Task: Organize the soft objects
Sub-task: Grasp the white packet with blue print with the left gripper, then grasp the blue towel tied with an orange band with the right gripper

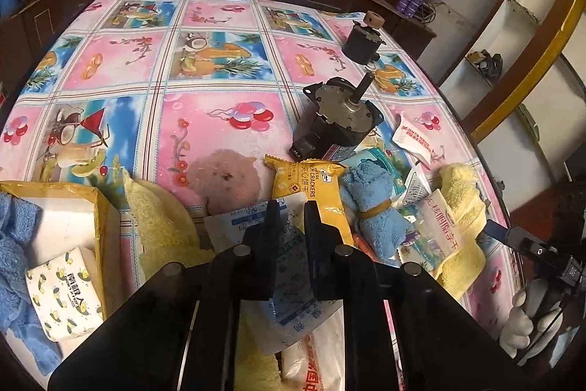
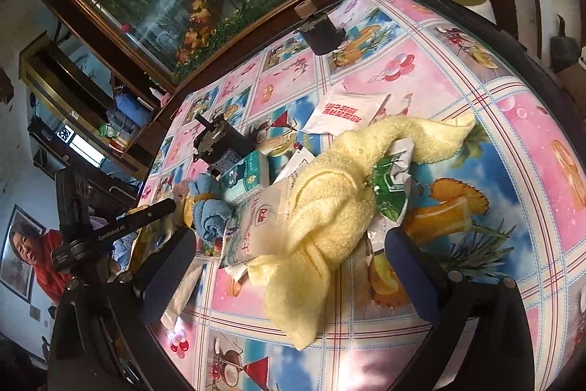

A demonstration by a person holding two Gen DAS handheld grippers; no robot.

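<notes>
In the left wrist view my left gripper is nearly closed, its fingers on either side of a light blue and white packet that lies in a pile; whether it grips it is unclear. A yellow towel lies left of it, a rolled blue towel and a second yellow towel to the right. A yellow box at left holds a blue towel and a tissue pack. In the right wrist view my right gripper is open around the yellow towel.
Two dark motors stand on the flowered tablecloth. A yellow cracker packet, white sachets, a Dole pouch and a green wrapper lie among the towels. The table edge curves on the right.
</notes>
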